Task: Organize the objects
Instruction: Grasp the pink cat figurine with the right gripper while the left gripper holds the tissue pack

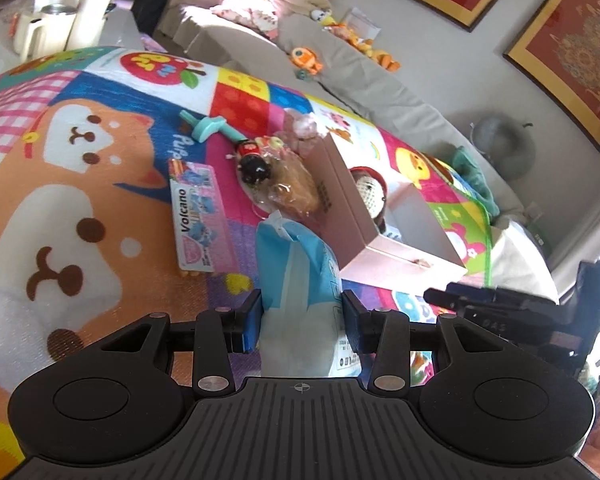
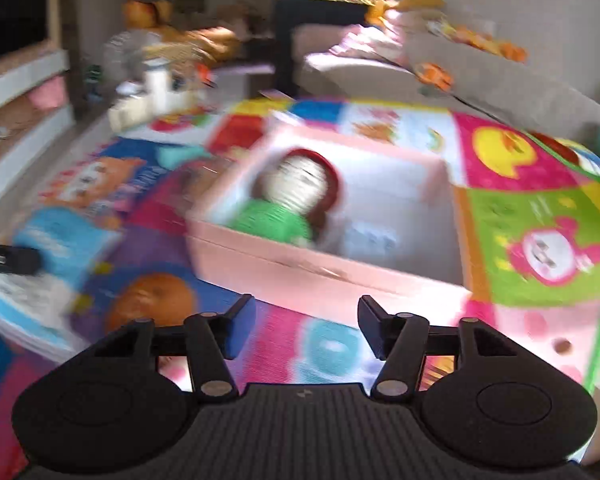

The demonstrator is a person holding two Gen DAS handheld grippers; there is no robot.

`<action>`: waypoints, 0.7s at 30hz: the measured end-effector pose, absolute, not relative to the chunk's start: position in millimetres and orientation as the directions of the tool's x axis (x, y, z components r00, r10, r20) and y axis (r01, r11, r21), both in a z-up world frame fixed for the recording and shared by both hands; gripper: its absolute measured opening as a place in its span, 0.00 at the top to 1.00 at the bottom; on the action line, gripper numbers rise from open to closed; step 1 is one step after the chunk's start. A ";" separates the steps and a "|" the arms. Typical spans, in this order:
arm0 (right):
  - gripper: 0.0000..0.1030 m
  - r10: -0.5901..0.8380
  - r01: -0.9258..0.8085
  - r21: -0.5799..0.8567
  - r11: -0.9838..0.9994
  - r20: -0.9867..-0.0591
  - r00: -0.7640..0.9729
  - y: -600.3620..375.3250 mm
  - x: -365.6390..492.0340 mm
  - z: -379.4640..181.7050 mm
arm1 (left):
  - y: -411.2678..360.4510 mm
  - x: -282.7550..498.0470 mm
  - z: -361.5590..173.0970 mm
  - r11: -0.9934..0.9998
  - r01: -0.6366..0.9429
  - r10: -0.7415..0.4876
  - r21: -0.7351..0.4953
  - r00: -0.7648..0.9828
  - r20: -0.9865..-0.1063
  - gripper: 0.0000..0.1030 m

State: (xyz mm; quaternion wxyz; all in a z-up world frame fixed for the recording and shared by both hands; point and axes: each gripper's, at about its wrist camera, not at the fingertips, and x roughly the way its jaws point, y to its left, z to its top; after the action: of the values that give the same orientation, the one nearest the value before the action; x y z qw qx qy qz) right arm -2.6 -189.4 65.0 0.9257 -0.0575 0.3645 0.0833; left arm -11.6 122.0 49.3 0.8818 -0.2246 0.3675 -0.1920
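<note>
My left gripper is shut on a blue and white tissue pack, held over the colourful mat. The pack also shows in the right wrist view, with a left finger on it. A pink open box lies ahead to the right with a crocheted doll inside. In the blurred right wrist view, my right gripper is open and empty, just in front of the box, where the doll lies. On the mat are a Volcano packet, a bagged bun, a small figure and a teal toy.
The play mat covers the surface. A beige sofa with plush toys stands behind it. Cups and a white bottle stand at the far left. Framed pictures hang on the wall.
</note>
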 end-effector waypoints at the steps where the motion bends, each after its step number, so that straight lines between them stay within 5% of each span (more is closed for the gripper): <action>1: 0.54 0.102 -0.182 -0.041 0.982 -0.697 0.709 -194.8 -1.0 59.8 | 122.0 -12.1 49.8 0.825 0.175 -0.504 -0.537 0.657 -0.561 0.56; 8: 0.54 0.143 -0.270 -0.037 0.962 -0.776 0.615 -186.1 -15.5 29.2 | 118.5 -10.3 49.0 0.826 0.179 -0.507 -0.535 0.651 -0.565 0.56; 14: 0.52 0.251 -0.405 -0.039 0.913 -0.731 0.635 -157.7 -44.4 51.7 | 120.8 -12.4 48.0 0.829 0.173 -0.501 -0.532 0.653 -0.569 0.56; 21: 0.38 0.344 -0.378 0.114 0.919 -0.703 0.623 -155.5 -40.1 70.0 | 122.5 -14.0 46.1 0.833 0.164 -0.493 -0.529 0.653 -0.575 0.56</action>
State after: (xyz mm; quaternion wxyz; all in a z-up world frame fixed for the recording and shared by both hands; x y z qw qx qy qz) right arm -40.1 -155.5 70.0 0.9005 -0.0222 0.3853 0.2004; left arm -14.0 122.5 46.1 0.8817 -0.2212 0.3727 -0.1863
